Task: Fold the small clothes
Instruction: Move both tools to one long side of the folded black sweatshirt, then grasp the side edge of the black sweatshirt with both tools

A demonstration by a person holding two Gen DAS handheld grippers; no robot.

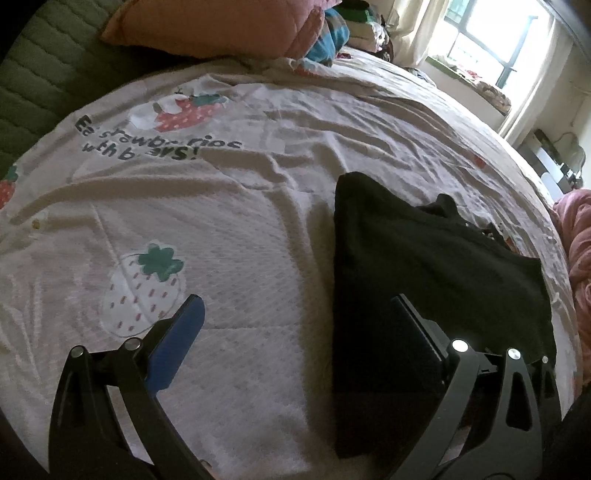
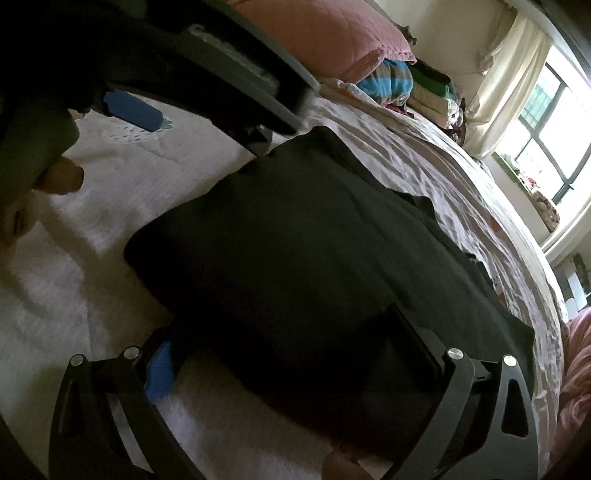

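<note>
Black folded cloth garment [image 1: 424, 258] lying flat on the white strawberry-print bedsheet [image 1: 221, 229]. Looks soft, light, floppy, so probably best pinched at an edge or corner. Left gripper [image 1: 295, 332] spread wide at its left edge; right gripper [image 2: 291, 354] wide too, straddling the near edge.

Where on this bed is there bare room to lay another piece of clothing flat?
The widest bare stretch of bedspread lies left of the black garment, between it and the pale strawberry print, running up toward the lettering. It gets crowded by the pink pillow and the clothes pile near the window.
</note>
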